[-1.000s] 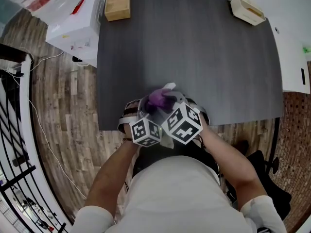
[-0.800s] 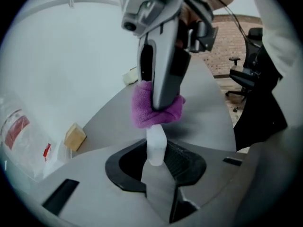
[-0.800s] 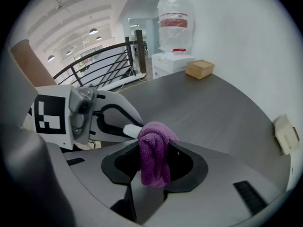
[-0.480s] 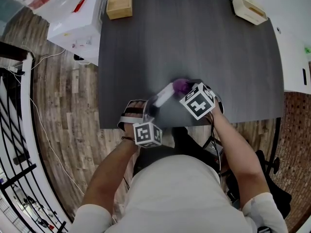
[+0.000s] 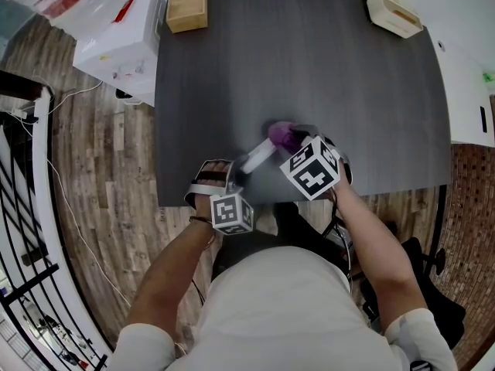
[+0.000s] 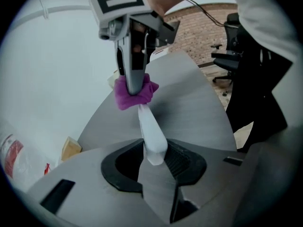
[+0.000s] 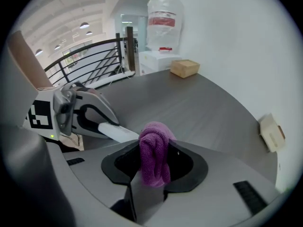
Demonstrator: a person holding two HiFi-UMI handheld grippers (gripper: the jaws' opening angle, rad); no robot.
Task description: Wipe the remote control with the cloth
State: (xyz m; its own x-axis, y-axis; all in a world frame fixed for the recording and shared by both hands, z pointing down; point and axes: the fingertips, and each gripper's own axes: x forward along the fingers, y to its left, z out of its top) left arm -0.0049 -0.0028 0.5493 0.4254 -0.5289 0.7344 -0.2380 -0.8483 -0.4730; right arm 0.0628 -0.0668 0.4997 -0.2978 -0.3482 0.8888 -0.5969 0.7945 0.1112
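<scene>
My left gripper (image 5: 234,178) is shut on one end of a slim white remote control (image 5: 258,158), held above the near edge of the dark table (image 5: 309,68). In the left gripper view the remote (image 6: 150,132) runs out from between the jaws toward a purple cloth (image 6: 134,92). My right gripper (image 5: 292,141) is shut on that cloth (image 5: 281,134), which rests against the remote's far end. The right gripper view shows the bunched cloth (image 7: 154,157) between the jaws, the remote (image 7: 118,132) behind it and the left gripper (image 7: 90,115) at the left.
A wooden box (image 5: 187,2) stands at the table's far left corner. A pale tray-like holder (image 5: 394,14) sits at the far right corner. A white carton (image 5: 116,41) and plastic bags lie on the wood floor at the left. A railing (image 7: 90,56) runs behind.
The right gripper with the cloth has moved from beside the left gripper out along the remote to its far end. The left gripper has held its place.
</scene>
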